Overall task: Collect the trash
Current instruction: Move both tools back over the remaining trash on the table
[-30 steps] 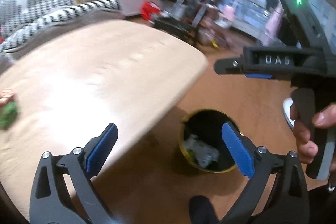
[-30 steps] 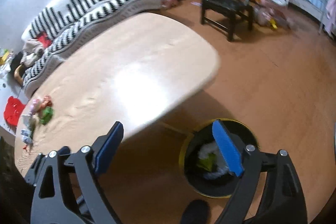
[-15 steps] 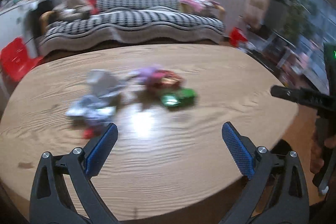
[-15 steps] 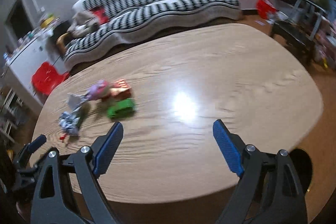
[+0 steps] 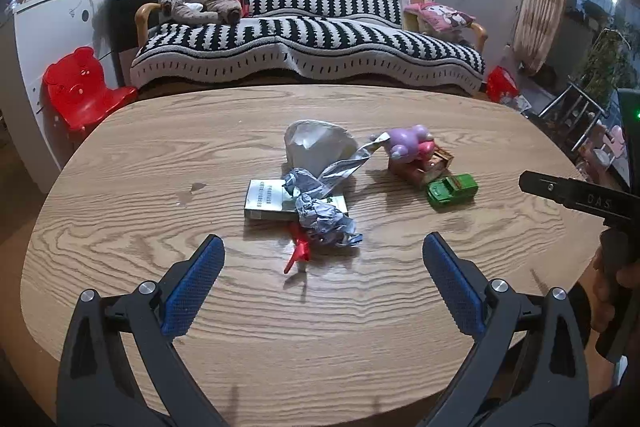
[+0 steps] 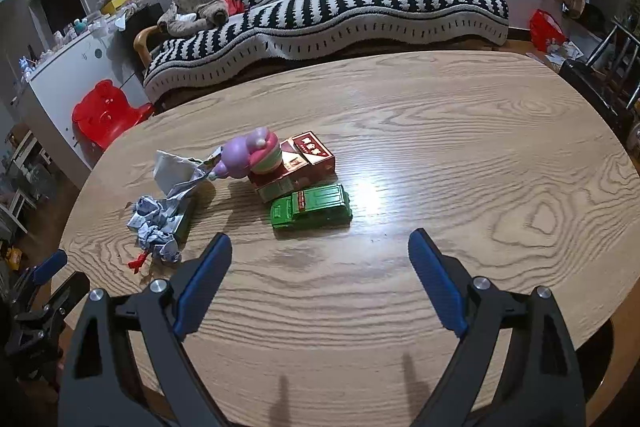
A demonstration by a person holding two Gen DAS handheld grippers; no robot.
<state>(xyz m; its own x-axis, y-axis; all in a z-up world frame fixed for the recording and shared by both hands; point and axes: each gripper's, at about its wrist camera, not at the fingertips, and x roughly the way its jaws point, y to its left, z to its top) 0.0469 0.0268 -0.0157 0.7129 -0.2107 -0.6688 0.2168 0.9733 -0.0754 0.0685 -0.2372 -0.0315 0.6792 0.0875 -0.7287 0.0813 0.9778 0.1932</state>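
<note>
A red chair [image 5: 78, 89] is standing left of the oval wooden table [image 5: 160, 155], where crumpled foil trash [image 5: 324, 217] is lying mid-table (toys beside it); near edge bare. Left gripper [image 5: 322, 275] and right gripper [image 6: 320, 267] are hovering released, empty.

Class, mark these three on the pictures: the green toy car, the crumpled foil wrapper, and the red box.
green toy car [image 6: 311, 207], right wrist view, on its roof.
crumpled foil wrapper [image 5: 326, 221], left wrist view, on the middle of the crumpled ball.
red box [image 6: 312, 149], right wrist view, on its printed top face.
</note>
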